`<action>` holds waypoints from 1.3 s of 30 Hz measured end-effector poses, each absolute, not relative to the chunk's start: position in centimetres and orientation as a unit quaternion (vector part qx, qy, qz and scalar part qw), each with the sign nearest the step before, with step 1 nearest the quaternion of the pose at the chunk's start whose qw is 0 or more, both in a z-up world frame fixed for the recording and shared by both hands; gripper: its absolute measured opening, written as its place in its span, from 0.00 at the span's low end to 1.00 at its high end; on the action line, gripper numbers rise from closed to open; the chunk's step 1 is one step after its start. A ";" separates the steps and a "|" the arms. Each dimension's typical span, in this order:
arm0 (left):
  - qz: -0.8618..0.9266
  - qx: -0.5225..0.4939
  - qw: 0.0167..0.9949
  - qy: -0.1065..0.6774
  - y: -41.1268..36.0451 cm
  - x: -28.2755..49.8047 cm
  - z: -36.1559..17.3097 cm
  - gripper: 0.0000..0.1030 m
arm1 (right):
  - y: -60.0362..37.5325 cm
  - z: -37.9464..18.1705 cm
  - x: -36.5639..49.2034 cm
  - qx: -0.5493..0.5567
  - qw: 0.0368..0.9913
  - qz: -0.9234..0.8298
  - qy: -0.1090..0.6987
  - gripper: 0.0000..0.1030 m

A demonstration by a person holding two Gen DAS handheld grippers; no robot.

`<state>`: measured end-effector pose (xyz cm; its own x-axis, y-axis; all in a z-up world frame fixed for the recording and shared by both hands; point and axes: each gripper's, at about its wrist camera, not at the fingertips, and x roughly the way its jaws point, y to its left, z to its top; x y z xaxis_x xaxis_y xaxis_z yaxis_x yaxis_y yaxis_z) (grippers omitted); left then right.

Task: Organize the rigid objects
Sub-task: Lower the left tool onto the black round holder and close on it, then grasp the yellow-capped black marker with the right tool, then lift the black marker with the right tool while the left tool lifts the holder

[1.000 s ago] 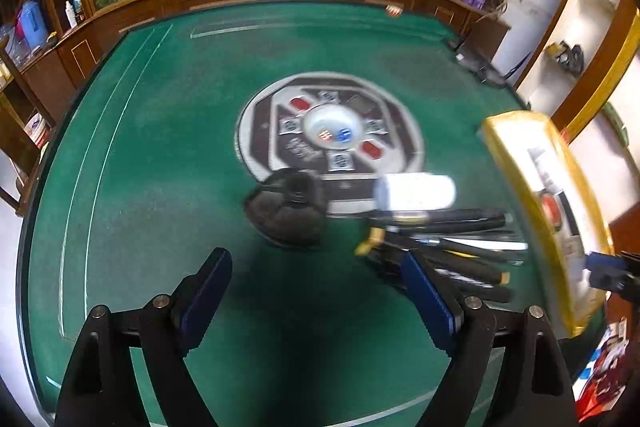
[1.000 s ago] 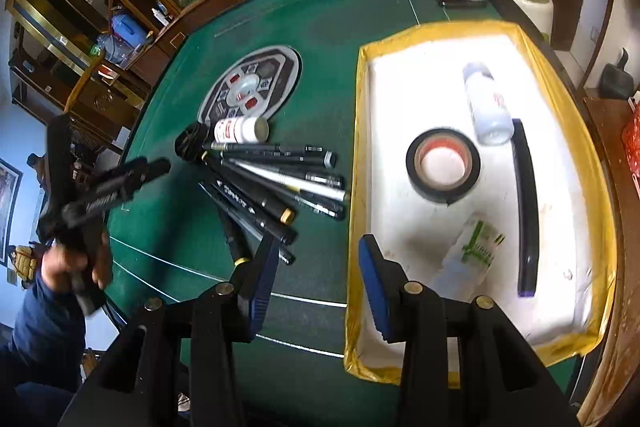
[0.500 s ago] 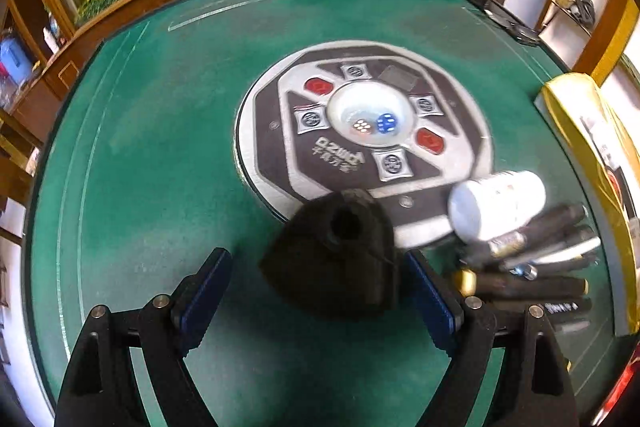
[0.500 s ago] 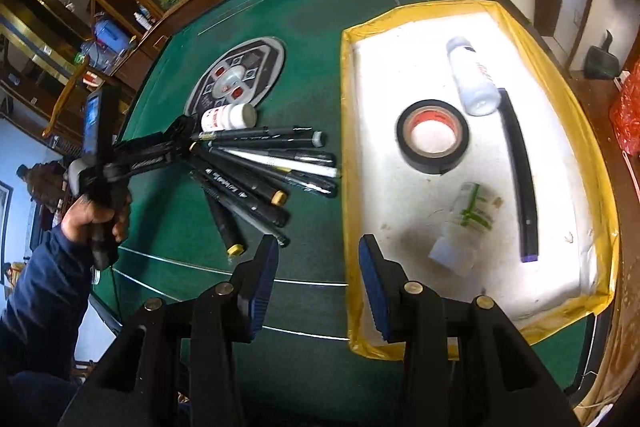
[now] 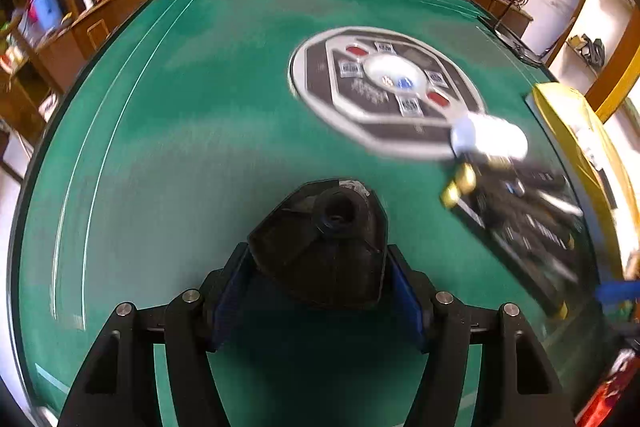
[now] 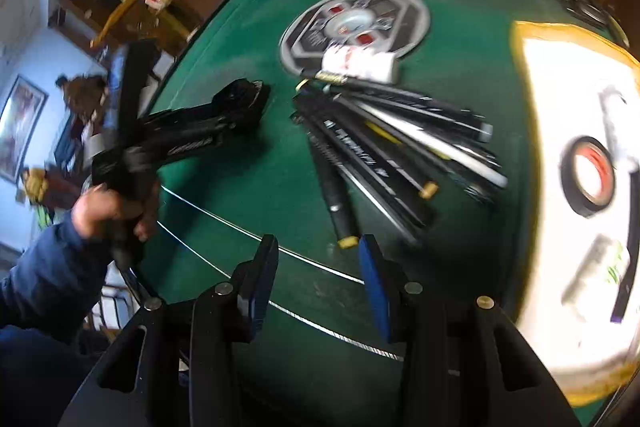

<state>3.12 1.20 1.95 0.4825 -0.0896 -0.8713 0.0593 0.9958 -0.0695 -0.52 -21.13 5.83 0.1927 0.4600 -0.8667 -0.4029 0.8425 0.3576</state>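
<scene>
Left wrist view: the left hand-held gripper [image 5: 320, 291] points down at the green tabletop [image 5: 168, 155], and a black faceted cap-like object [image 5: 320, 247] with a round hole in its top sits right between the blue pads [image 5: 404, 299]. The jaws have just been closing in on it; both pads lie against its flanks, so it looks clamped, though motion blur softens the contact. The black object lies near the middle of the tabletop, on the near side of the round control panel [image 5: 384, 91]. To the right, a white cylindrical bottle [image 5: 490, 141] lies on its side at the panel's rim, with a fan of dark pens [image 5: 520, 223] just below it, toward the tabletop's right edge. A yellow-rimmed tray [image 5: 576, 131] sits at that right edge.

Right wrist view: the right hand-held gripper [image 6: 318, 279] hangs partly spread with only bare tabletop between its pads, gripping nothing. Just beyond its tips lies the bundle of pens [image 6: 400, 147], the nearest gold-ended one ending close to the right pad. The white bottle [image 6: 360, 63] rests at the pens' far end, touching the panel [image 6: 356, 23]. At left, a hand [image 6: 108, 211] in a blue sleeve [image 6: 44, 279] holds the left hand-held gripper [image 6: 252, 107] down on the black object. At the right edge the yellow-rimmed tray [image 6: 532, 39] holds a roll of black tape [image 6: 588, 179].
</scene>
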 end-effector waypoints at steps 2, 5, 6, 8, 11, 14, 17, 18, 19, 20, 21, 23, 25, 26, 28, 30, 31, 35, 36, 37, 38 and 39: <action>-0.045 -0.023 0.859 0.510 1.4 1.2 2.0 0.67 | -20.2 5.2 0.0 0.008 0.771 0.277 0.574 0.39; -0.046 -0.022 0.856 0.514 1.0 -0.7 2.1 0.67 | -18.9 4.0 0.9 0.001 0.760 0.276 0.588 0.39; -0.046 -0.021 0.856 0.514 1.0 -0.8 2.1 0.67 | -18.4 3.7 1.1 -0.006 0.765 0.269 0.586 0.39; -0.047 -0.018 0.856 0.515 0.9 -1.3 2.1 0.67 | -17.8 3.1 1.4 -0.017 0.765 0.264 0.588 0.39; -0.046 -0.017 0.856 0.515 0.9 -1.4 2.1 0.67 | -16.4 2.6 2.1 -0.040 0.772 0.258 0.579 0.37; -0.046 -0.007 0.857 0.513 0.8 -1.2 2.0 0.67 | -14.8 2.6 2.4 -0.091 0.783 0.250 0.562 0.20; -0.043 -0.009 0.859 0.509 0.9 -1.3 1.9 0.67 | -14.3 2.5 1.5 -0.111 0.776 0.260 0.564 0.14; -0.042 -0.013 0.860 0.509 1.0 -1.4 2.0 0.67 | -14.4 2.6 1.1 -0.110 0.771 0.265 0.568 0.14; -0.042 -0.024 0.859 0.509 1.1 -1.5 2.0 0.67 | -14.5 2.7 0.8 -0.109 0.769 0.266 0.571 0.14; -0.044 -0.031 0.858 0.510 1.0 -1.6 2.0 0.67 | -14.6 2.8 0.2 -0.109 0.767 0.267 0.573 0.14; -0.046 -0.030 0.857 0.512 0.8 -1.7 2.1 0.67 | -15.0 2.7 -0.5 -0.104 0.763 0.270 0.578 0.14; -0.051 -0.028 0.856 0.514 0.2 -2.0 2.1 0.67 | -15.5 2.7 -1.4 -0.095 0.757 0.275 0.585 0.14; -0.049 -0.012 0.858 0.511 -0.4 -2.3 2.0 0.67 | -15.6 2.8 -2.3 -0.100 0.754 0.279 0.586 0.14; -0.047 -0.005 0.859 0.510 -0.6 -2.3 1.9 0.67 | -15.5 2.8 -2.5 -0.105 0.754 0.278 0.586 0.14; -0.045 -0.001 0.859 0.510 -0.7 -2.3 1.9 0.67 | -15.4 2.8 -2.5 -0.104 0.755 0.277 0.585 0.14; -0.044 0.000 0.860 0.509 -0.8 -2.3 1.8 0.67 | -15.0 2.8 -2.6 -0.115 0.753 0.278 0.585 0.14; -0.043 0.004 0.861 0.507 -0.8 -2.4 1.8 0.67 | -15.0 2.8 -2.6 -0.117 0.754 0.277 0.584 0.14; -0.038 0.011 0.863 0.504 -1.1 -2.4 1.7 0.68 | -15.3 2.7 -2.5 -0.099 0.754 0.275 0.587 0.14; -0.038 0.014 0.863 0.503 -1.1 -2.4 1.6 0.68 | -15.3 2.6 -2.3 -0.096 0.755 0.275 0.588 0.14; -0.038 0.013 0.863 0.503 -1.1 -2.4 1.6 0.68 | -15.3 2.6 -2.2 -0.095 0.755 0.274 0.588 0.14; -0.038 0.014 0.864 0.503 -1.1 -2.5 1.6 0.68 | -15.3 2.6 -2.2 -0.095 0.755 0.273 0.588 0.14; -0.038 0.015 0.864 0.502 -1.2 -2.5 1.6 0.69 | -15.3 2.6 -2.2 -0.095 0.755 0.273 0.588 0.14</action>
<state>-2.46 -1.18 1.61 0.4922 -0.0502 -0.8690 0.0801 0.9967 -0.0123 -2.22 -15.31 2.59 0.1588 0.3004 -0.9405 -0.5245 0.8327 0.1774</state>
